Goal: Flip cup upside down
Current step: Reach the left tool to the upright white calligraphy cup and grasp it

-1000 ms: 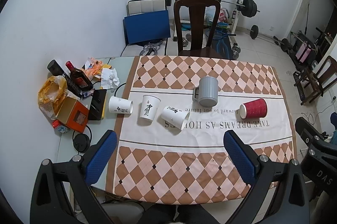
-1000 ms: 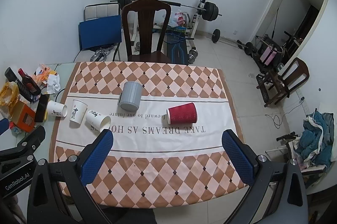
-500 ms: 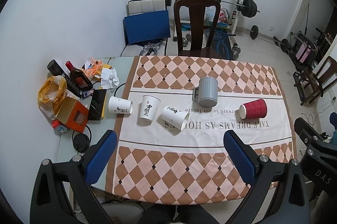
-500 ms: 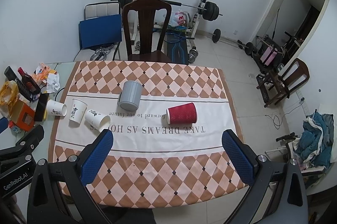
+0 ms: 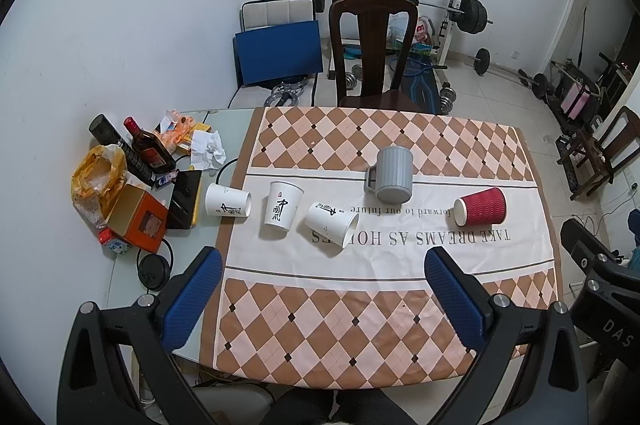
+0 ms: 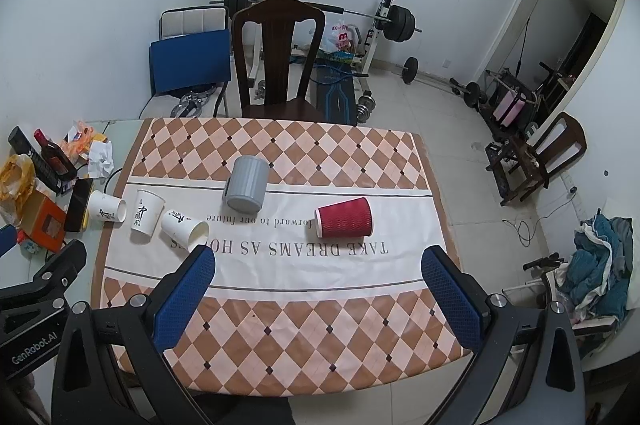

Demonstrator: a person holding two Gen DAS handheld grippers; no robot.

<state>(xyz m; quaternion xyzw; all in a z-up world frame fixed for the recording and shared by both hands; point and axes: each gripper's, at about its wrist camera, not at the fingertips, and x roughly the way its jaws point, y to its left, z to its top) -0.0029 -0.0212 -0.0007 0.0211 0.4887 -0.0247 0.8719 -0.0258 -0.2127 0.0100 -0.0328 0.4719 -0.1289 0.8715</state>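
Cups on checkered-cloth desk (image 5: 360,325): red ribbed paper cup (image 6: 345,217) on its side, frame centre; grey ridged mug (image 6: 247,183) apparently inverted. Left claw (image 5: 320,275), right claw (image 6: 318,273): wide open, empty.

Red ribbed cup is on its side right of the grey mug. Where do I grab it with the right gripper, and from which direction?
Grip the red cup across its ribbed wall near mid-length, coming down from above with the right gripper. It lies on its side, mouth toward the grey mug, so the curved flanks face front and back; the open jaws look wide enough to straddle them.
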